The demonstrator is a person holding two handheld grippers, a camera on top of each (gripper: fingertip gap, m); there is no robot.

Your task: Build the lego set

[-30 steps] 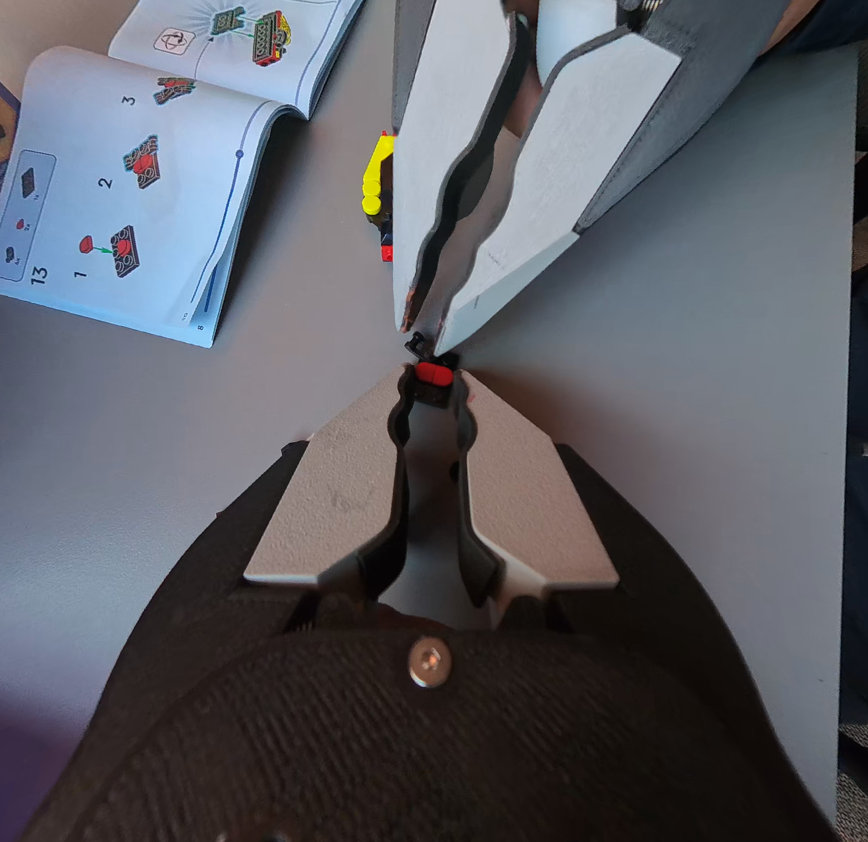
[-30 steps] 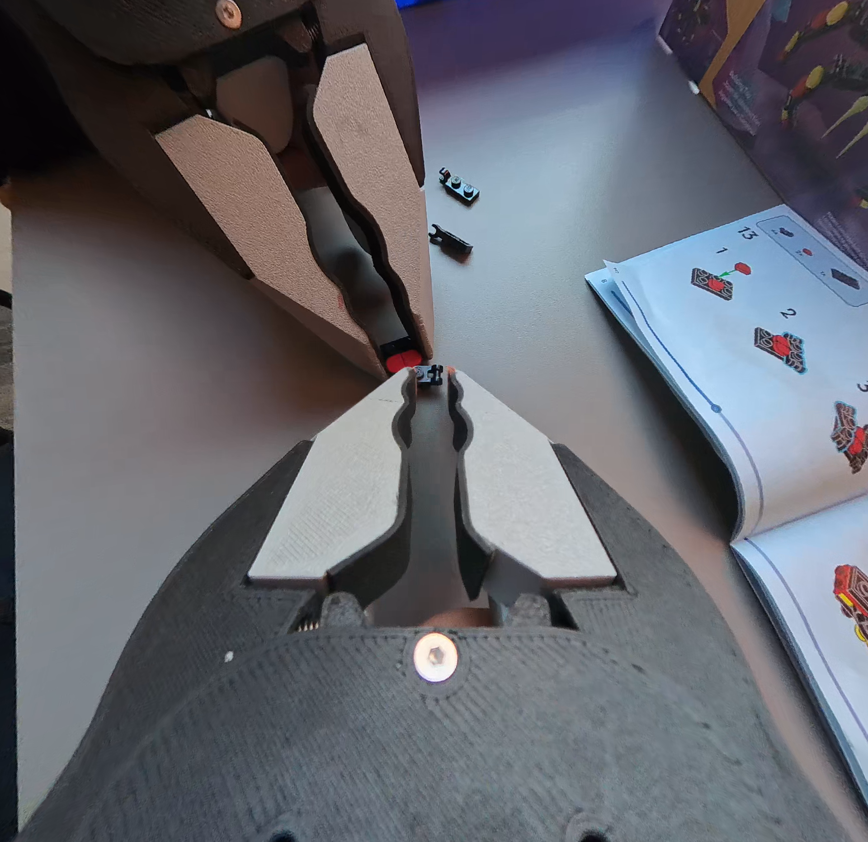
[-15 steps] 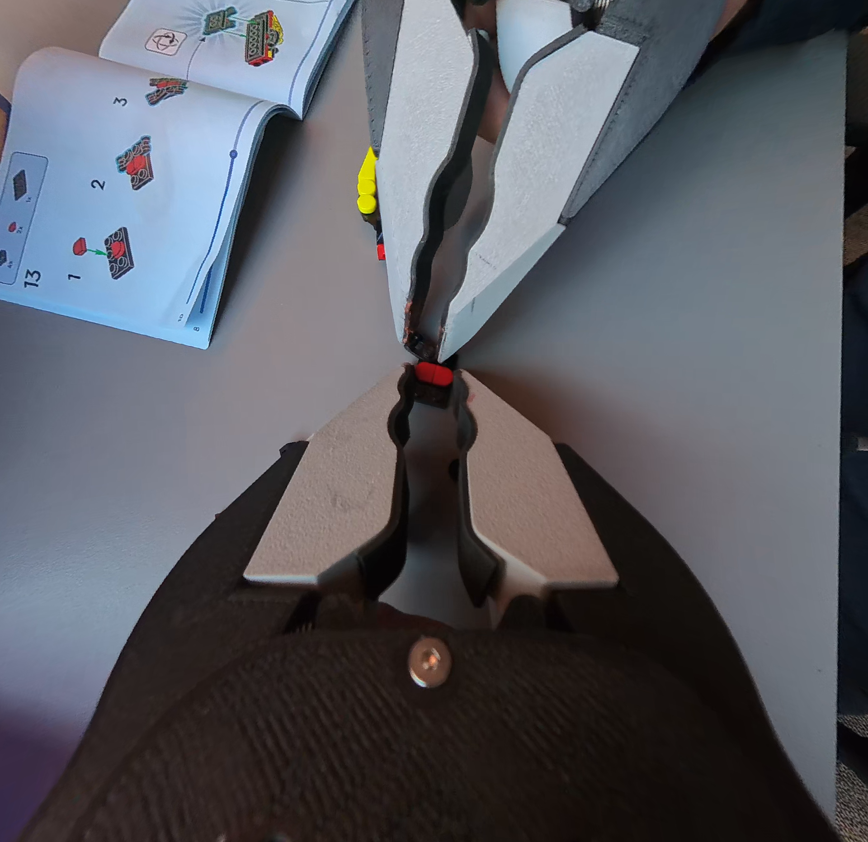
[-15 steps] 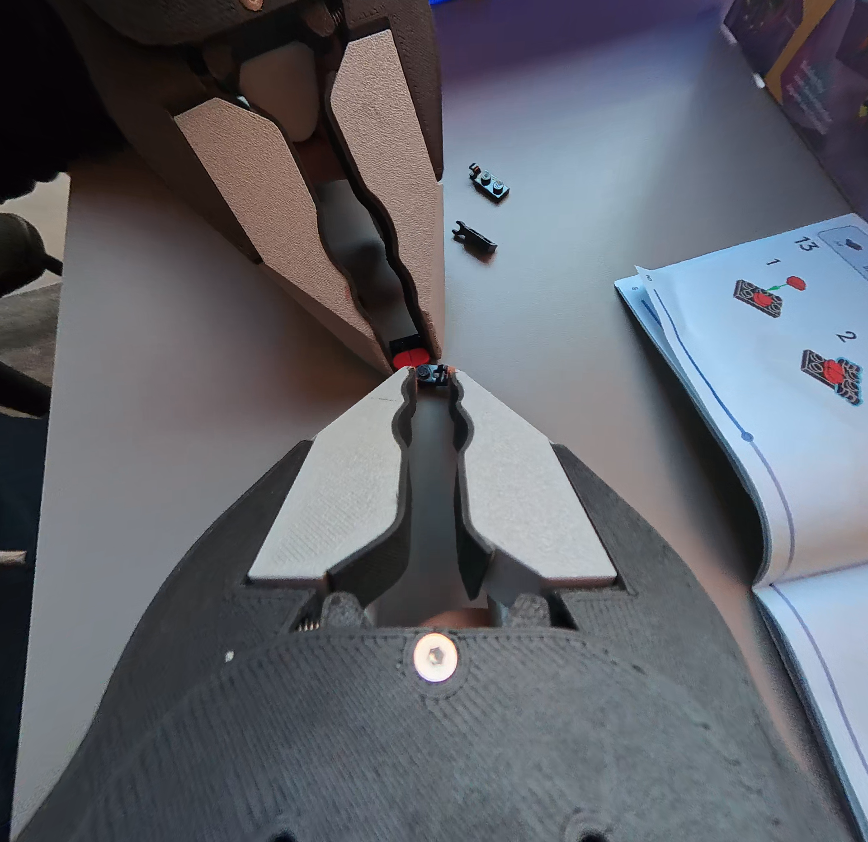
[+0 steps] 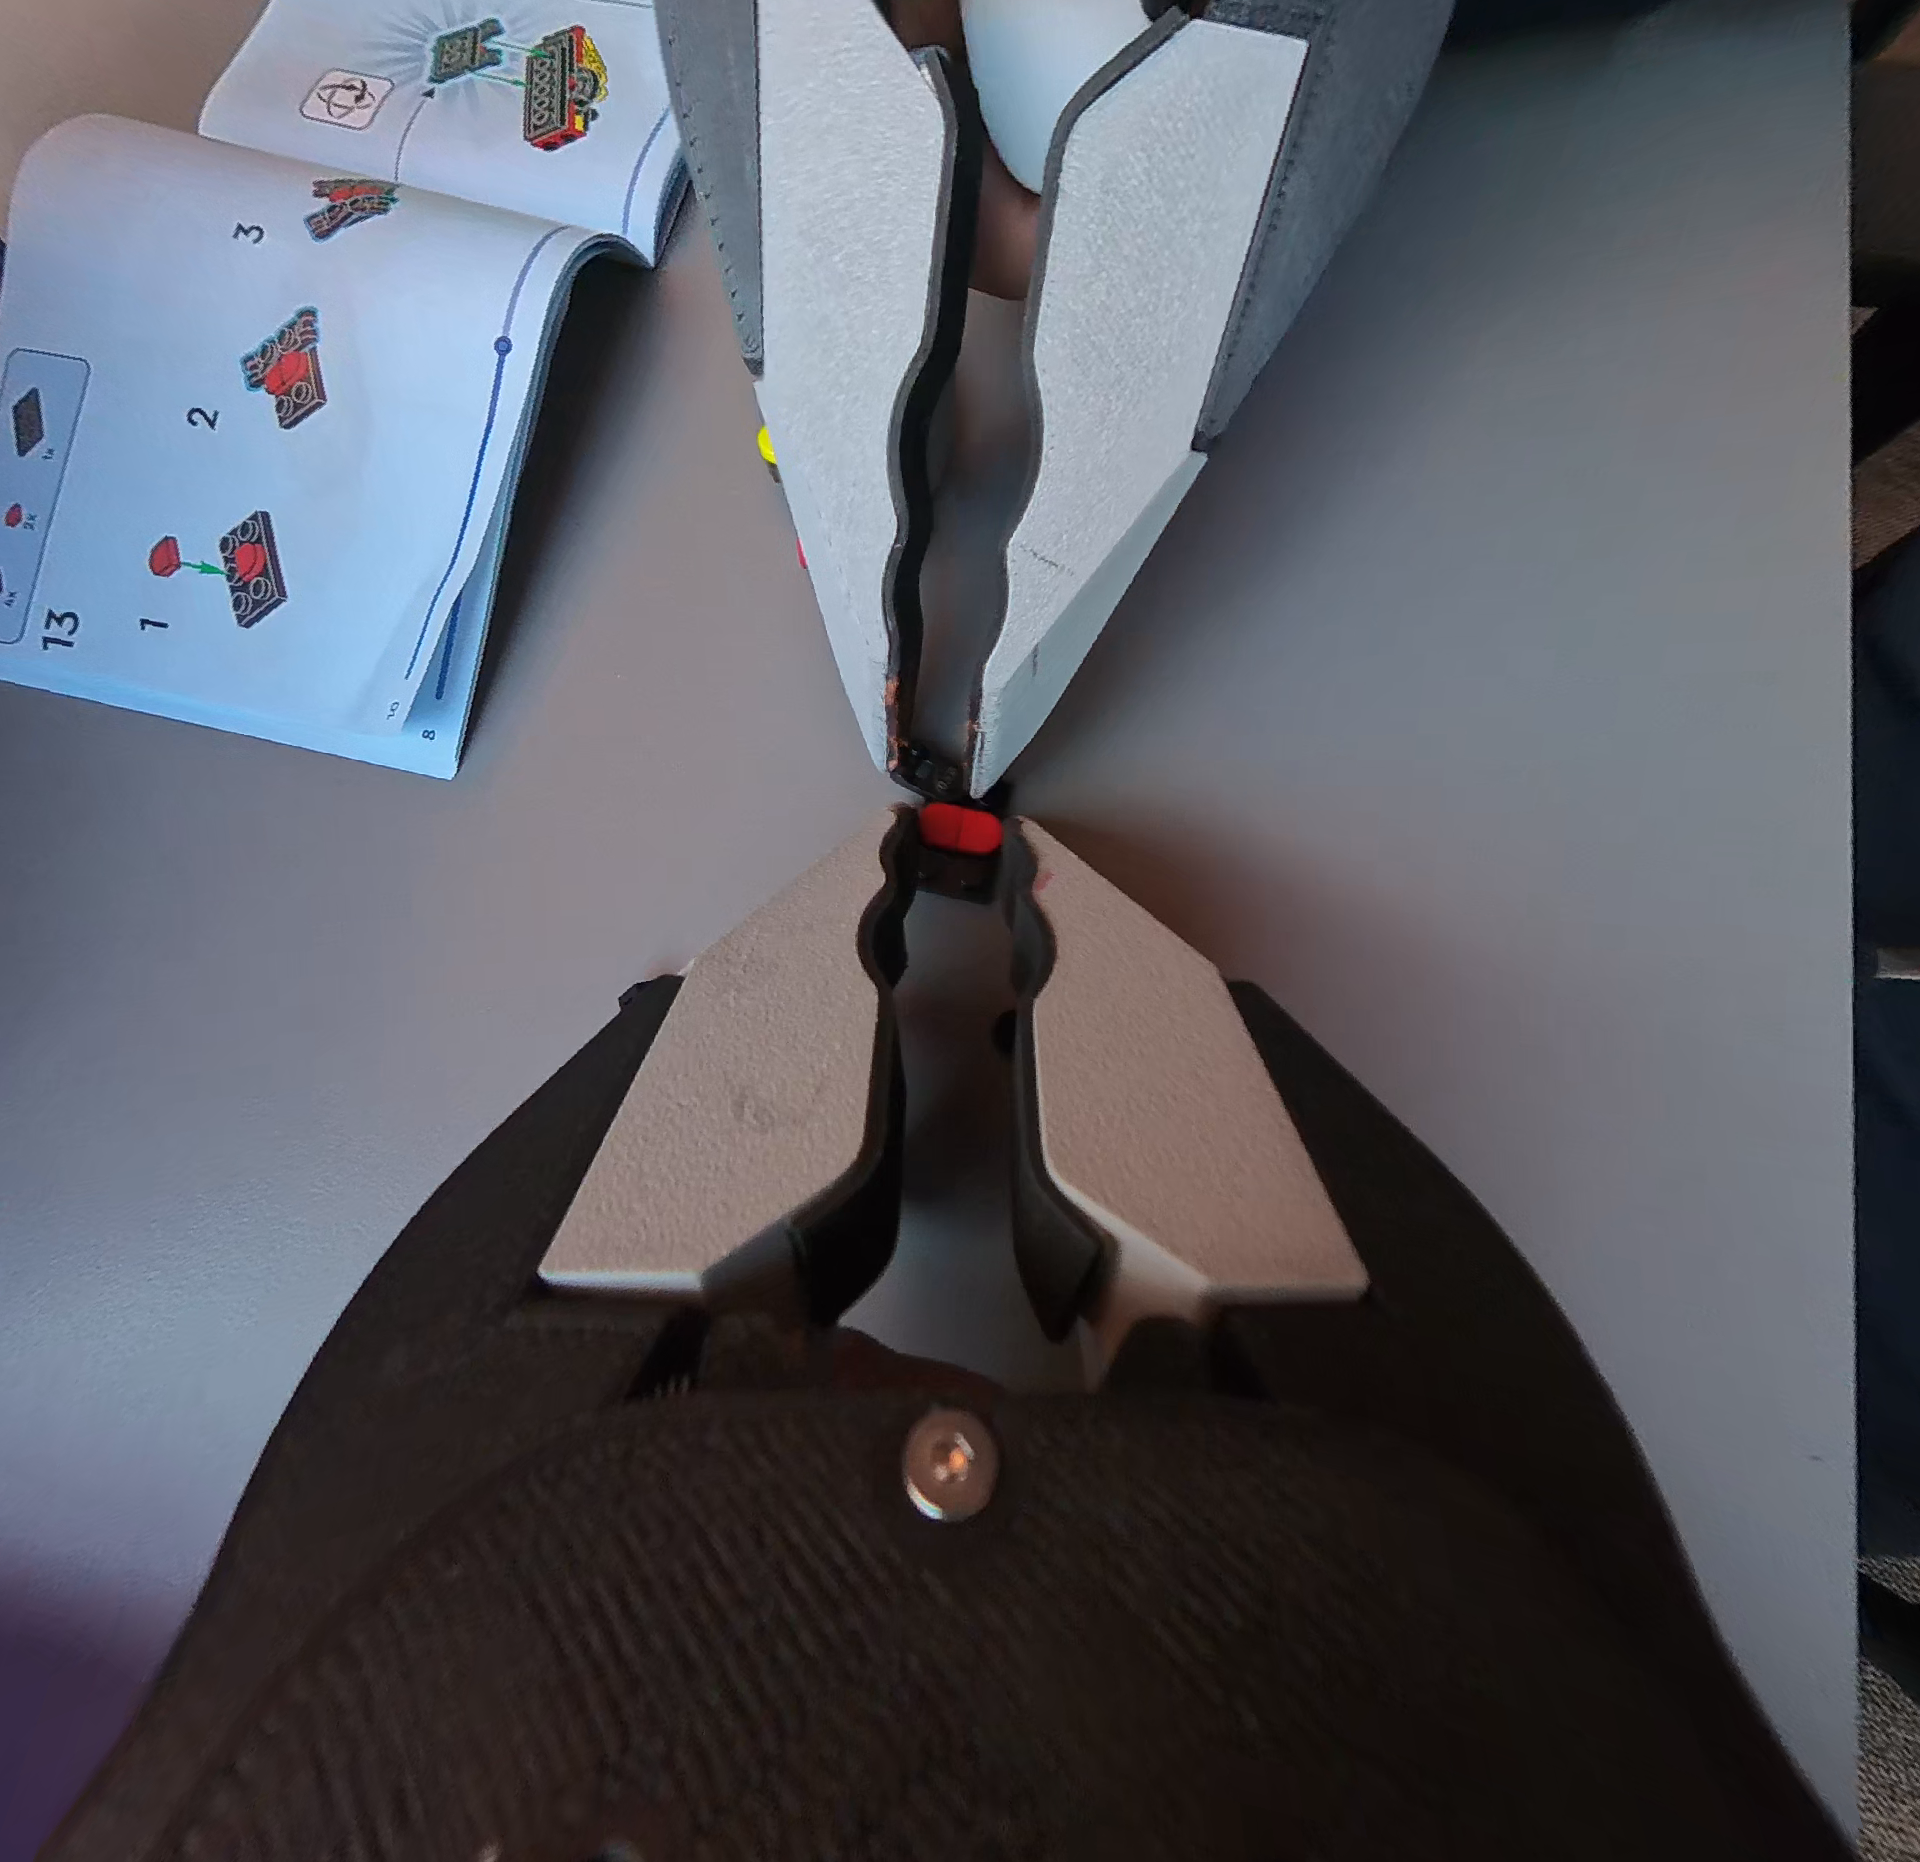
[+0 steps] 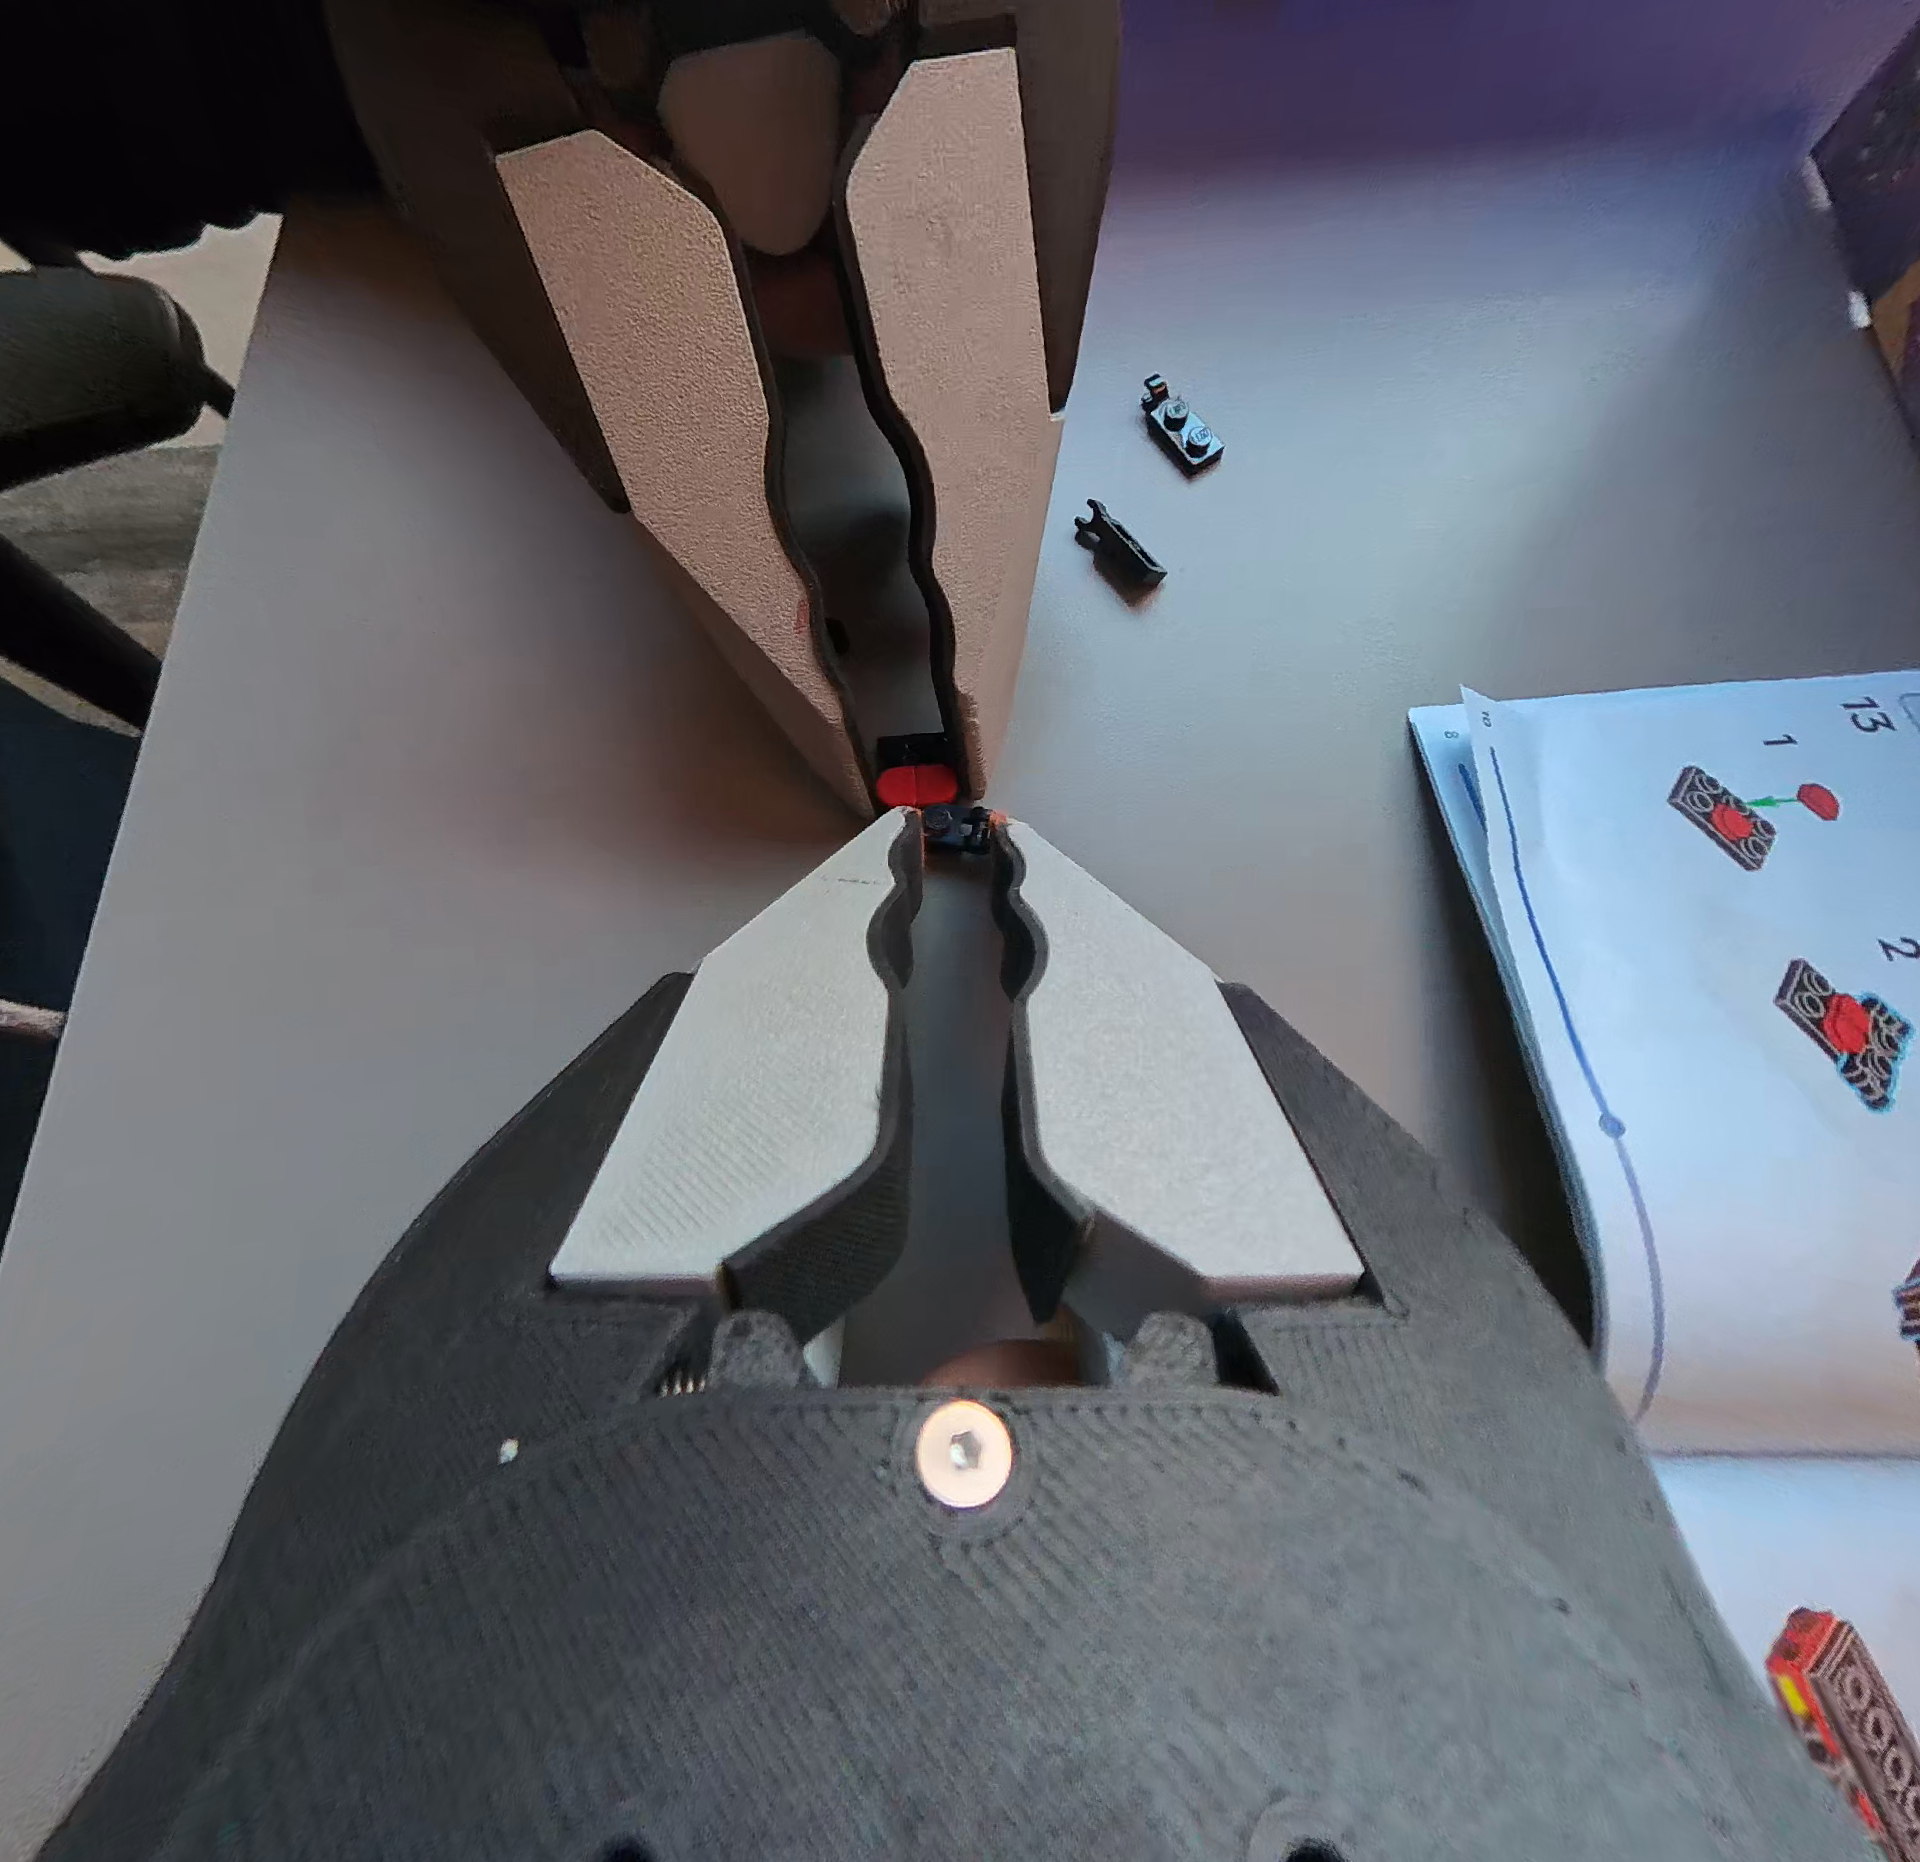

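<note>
The left claw [image 5: 954, 862] pinches a small black plate with red round pieces [image 5: 958, 844] at its very tips, held just above the grey tabletop [image 5: 1455, 877]. The right claw [image 6: 956, 833] faces it tip to tip and pinches a tiny black clip piece [image 6: 956, 831], which sits right against the red top of the other part; whether the 2 actually touch is hard to tell.

Both parts look like hard, stiff plastic, very light and smooth-sided, so they would likely twist or pop out of a grip rather than bend. The safest hold seems to be across the flat side walls, squarely, leaving the studs and the clip end free for mating. Pressing should probably be straight and gentle, since a skewed push could flick either part away.

2 more small black pieces [image 6: 1182, 428] [image 6: 1120, 551] lie loose on the tabletop, near the open instruction booklet [image 6: 1714, 981], and a yellow bit [image 5: 767, 443] peeks out behind the right claw in the left wrist view
</note>
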